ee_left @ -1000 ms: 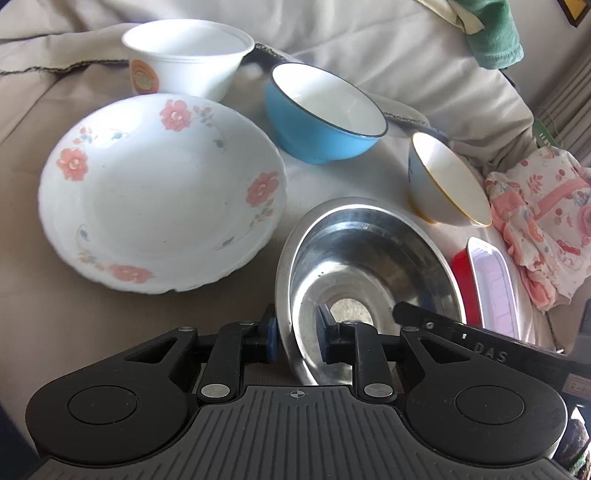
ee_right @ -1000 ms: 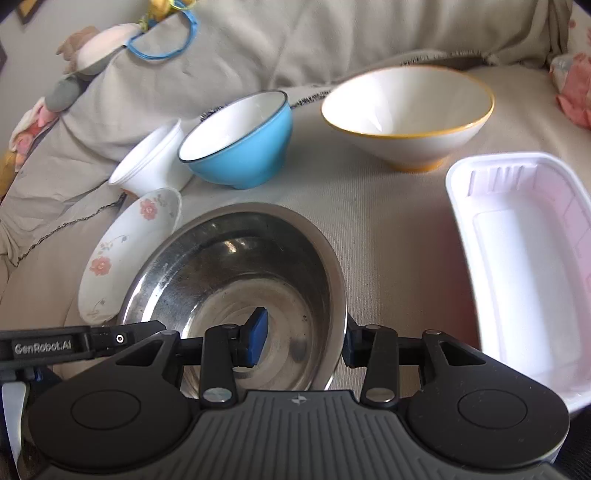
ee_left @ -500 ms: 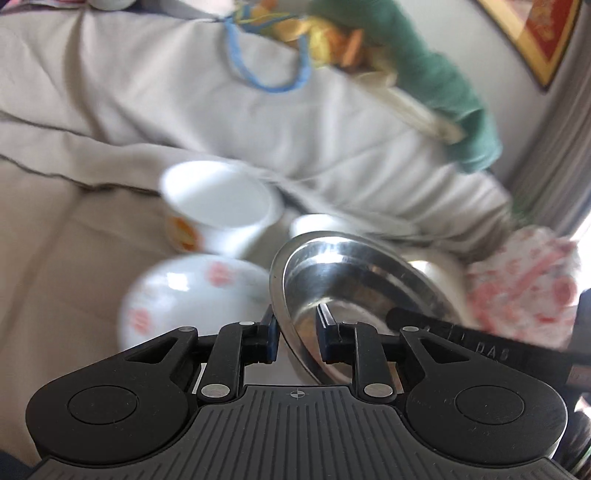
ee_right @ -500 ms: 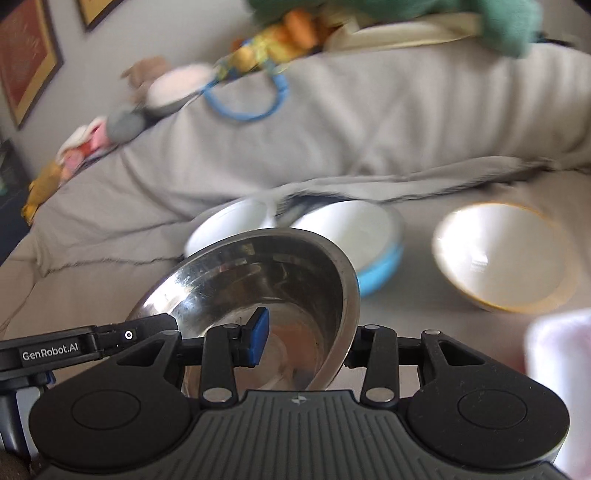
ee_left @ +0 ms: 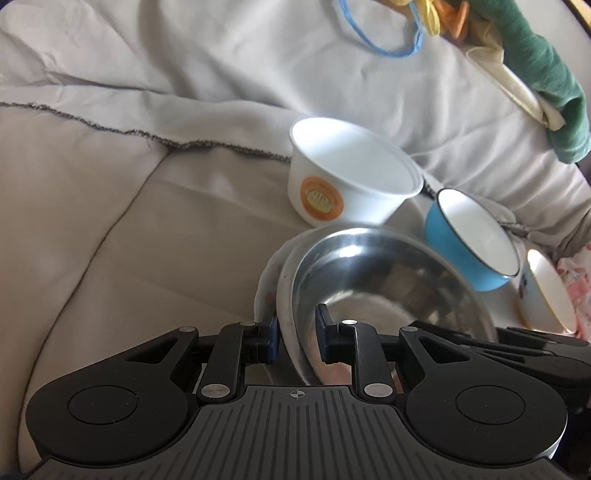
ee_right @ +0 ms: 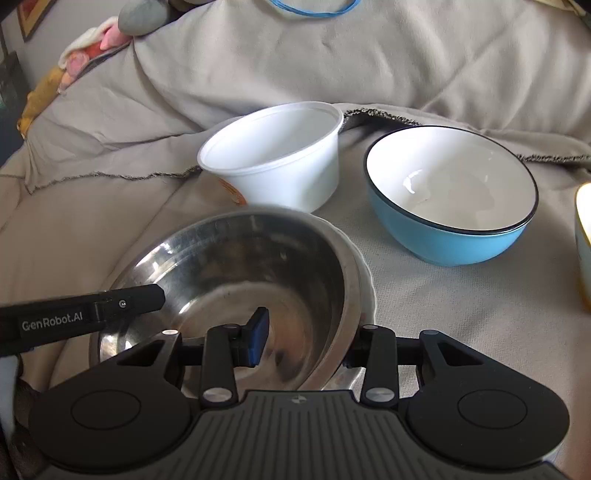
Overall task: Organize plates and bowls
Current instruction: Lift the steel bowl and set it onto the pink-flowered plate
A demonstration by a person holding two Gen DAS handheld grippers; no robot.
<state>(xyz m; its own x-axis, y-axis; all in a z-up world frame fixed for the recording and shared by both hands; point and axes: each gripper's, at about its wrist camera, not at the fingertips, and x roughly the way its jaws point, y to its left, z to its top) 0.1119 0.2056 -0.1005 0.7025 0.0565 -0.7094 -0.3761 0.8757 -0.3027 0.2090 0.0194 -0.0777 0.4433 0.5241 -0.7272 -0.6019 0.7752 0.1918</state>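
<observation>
A steel bowl (ee_left: 388, 280) (ee_right: 236, 273) sits over the white floral plate, whose rim (ee_left: 264, 291) (ee_right: 367, 284) shows beneath it. My left gripper (ee_left: 295, 334) is shut on the steel bowl's left rim. My right gripper (ee_right: 306, 341) straddles the bowl's right rim, one pad (ee_right: 258, 332) inside the bowl and the other outside and mostly hidden, so it grips the rim. Behind stand a white plastic tub (ee_left: 351, 177) (ee_right: 277, 158), a blue bowl (ee_left: 476, 240) (ee_right: 450, 192) and a yellow-rimmed white bowl (ee_left: 546, 291) (ee_right: 583, 240).
Everything rests on a beige sofa cover (ee_left: 129, 221) (ee_right: 443, 314) with a folded backrest behind. Green cloth (ee_left: 546, 81) and a blue ring (ee_left: 380, 40) (ee_right: 314, 7) lie on the backrest. Soft toys (ee_right: 92, 48) sit at the far left. Floral fabric (ee_left: 580, 288) is at the right.
Both grippers lifted the steel bowl off the sofa, carried it left and brought it down over the floral plate. The red and white tray has gone out of view.
</observation>
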